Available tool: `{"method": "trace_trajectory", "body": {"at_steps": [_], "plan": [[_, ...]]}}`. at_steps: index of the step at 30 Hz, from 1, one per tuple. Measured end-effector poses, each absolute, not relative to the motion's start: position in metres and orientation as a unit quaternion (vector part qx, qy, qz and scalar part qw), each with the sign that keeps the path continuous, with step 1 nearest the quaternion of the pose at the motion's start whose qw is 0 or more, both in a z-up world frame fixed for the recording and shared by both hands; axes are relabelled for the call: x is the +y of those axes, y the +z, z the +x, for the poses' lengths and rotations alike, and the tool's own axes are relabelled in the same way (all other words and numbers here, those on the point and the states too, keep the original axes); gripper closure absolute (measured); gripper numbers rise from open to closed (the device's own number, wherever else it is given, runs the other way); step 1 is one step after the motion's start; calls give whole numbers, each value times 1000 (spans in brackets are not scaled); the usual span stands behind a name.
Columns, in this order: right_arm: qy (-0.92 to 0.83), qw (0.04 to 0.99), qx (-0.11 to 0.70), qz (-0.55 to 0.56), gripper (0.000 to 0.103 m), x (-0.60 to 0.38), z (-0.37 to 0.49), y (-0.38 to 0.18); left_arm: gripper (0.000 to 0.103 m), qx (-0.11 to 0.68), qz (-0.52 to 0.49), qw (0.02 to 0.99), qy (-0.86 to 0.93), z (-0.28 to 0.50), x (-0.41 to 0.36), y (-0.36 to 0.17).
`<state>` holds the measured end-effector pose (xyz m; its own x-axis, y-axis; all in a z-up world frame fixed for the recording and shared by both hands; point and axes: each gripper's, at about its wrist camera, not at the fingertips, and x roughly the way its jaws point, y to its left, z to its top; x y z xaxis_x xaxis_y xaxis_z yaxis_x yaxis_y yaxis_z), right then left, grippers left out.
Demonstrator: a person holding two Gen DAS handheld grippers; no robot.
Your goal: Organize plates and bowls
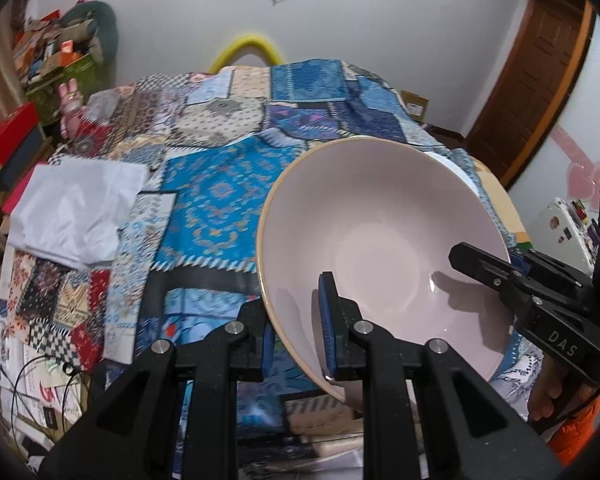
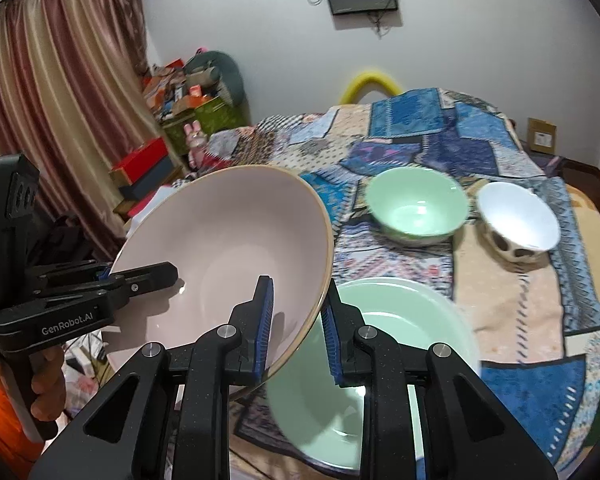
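A large pale pink bowl [image 1: 384,256] hangs tilted above a bench covered with a patchwork cloth [image 1: 220,200] of blue, beige and red printed squares. The bowl is smooth and glossy, round and deep, with a thin tan rim, and it holds nothing. Both grippers carry it at opposite edges. The left gripper [image 1: 298,332] is clamped on the rim at the bowl's near left edge, one blue ribbed pad inside the wall and the other outside. The right gripper [image 2: 298,328] is clamped on the opposite rim in the same way, one pad inside and one outside. In the left wrist view the right gripper reaches in from the right edge, a hand [image 1: 548,396] below it by an orange sleeve.

Directly beneath the pink bowl's lower right side, on the cloth, sits a wide pale green bowl [image 2: 400,320], shallow, glossy and empty. Farther back stands a smaller green bowl [image 2: 418,206], also empty, and just beside it to the right a white bowl [image 2: 518,216] with dark spots on its outer wall, tilted and empty.

On the cloth's left side lies a crumpled white sheet [image 1: 76,216] of thin plastic or fabric. Pink curtains [image 2: 52,100] hang at the left of the room.
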<state>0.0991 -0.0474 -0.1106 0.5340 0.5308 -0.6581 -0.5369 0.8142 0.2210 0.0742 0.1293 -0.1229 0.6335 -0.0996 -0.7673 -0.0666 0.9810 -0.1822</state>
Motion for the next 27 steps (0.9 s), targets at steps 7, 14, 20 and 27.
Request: {"method": "trace_trajectory", "body": {"at_steps": [7,14,20,27], "plan": [[326,860,393,-11,81,-16,103,-125,84,445,-106,889,18,66,160,-144],[340,841,421,-23,81,8,108,-148,84,471,-118,874,38,68,182,-172],[339,823,454,-33,81,18,117,-175,84,490,-127,862,43,77,192,-196],[334,809,482,-34,81,24,126,-195,84,510,-126,850,44,88,196,-222]]}}
